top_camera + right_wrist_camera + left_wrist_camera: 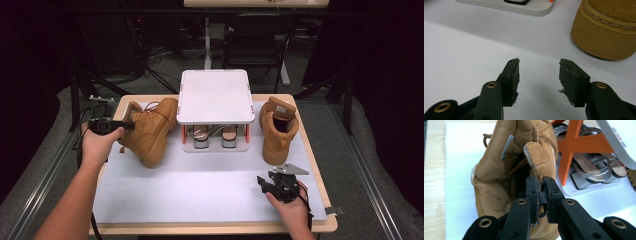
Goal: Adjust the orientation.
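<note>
The left gripper [131, 125] is clamped on the tongue [539, 155] of the left tan boot [150, 131]; in the left gripper view the two black jaws stand nearly together with the suede tongue pinched between their pads. No earlier position is compared here. The left tan boot lies on the white mat [200, 195] at the left of the table [320, 165], tipped over toward the left gripper. Its long axis runs diagonally: the collar faces the far left, the toe points toward the near edge and slightly right. Its laces [486, 138] hang loose at the collar.

At the centre stands a white two-tier shoe rack [215, 95] with orange uprights [570, 147]. Its top shelf is bare. The lower tier holds one pair of strappy sandals [215, 134], side by side, toes toward the near edge.

To the right of the rack, the right tan boot [277, 130] stands upright on its sole, long axis running far to near, toe toward the near edge.

The right gripper [265, 182] rests low over the mat near that boot's toe. Its jaws stand apart, with nothing between them.
</note>
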The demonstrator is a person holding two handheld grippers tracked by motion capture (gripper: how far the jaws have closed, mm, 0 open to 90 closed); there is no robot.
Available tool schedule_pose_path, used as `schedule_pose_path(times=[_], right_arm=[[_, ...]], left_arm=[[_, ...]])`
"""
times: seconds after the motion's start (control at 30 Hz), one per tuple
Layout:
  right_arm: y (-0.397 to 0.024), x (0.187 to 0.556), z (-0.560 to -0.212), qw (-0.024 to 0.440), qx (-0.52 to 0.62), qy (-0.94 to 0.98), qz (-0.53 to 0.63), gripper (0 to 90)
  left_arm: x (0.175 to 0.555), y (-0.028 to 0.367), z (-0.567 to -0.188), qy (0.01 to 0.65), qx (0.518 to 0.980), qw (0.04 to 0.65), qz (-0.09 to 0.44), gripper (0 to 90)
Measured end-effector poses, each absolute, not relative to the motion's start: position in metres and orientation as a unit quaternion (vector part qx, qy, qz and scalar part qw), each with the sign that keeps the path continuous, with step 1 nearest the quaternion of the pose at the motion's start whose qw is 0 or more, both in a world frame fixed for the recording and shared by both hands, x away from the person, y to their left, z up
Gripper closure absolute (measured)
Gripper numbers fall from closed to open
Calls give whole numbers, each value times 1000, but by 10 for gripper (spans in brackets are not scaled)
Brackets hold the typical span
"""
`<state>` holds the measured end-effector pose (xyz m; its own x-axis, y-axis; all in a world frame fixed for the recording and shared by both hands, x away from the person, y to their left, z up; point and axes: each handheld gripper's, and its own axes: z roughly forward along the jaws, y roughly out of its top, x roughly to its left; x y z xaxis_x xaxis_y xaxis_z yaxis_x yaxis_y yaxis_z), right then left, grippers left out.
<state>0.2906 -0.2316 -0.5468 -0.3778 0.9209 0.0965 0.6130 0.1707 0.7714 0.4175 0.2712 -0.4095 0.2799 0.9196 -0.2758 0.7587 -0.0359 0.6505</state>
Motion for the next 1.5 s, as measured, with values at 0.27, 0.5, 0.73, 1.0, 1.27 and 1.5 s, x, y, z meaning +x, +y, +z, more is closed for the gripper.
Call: schedule_pose_path(times=[0.27, 0.5, 0.73, 1.0, 1.27, 1.5], right_arm=[[-232, 291, -547, 203, 522, 737, 378, 503], [-231, 291, -547, 200, 521, 739, 378, 503], [-232, 291, -548, 200, 522, 738, 378, 503], [-234, 290, -547, 201, 523, 737, 379, 503], [-232, 290, -547, 197, 522, 736, 383, 503], [-229, 288, -545, 200, 520, 736, 384, 503]], left_arm=[[418, 256, -405, 585, 719, 358, 110, 845], [418, 251, -405, 582, 721, 362, 105, 848], [410, 243, -408, 579, 721, 368, 103, 855], [403, 242, -400, 580, 729, 348, 104, 863], [386, 249, -396, 575, 733, 350, 100, 863], [377, 240, -401, 566, 746, 337, 94, 863]])
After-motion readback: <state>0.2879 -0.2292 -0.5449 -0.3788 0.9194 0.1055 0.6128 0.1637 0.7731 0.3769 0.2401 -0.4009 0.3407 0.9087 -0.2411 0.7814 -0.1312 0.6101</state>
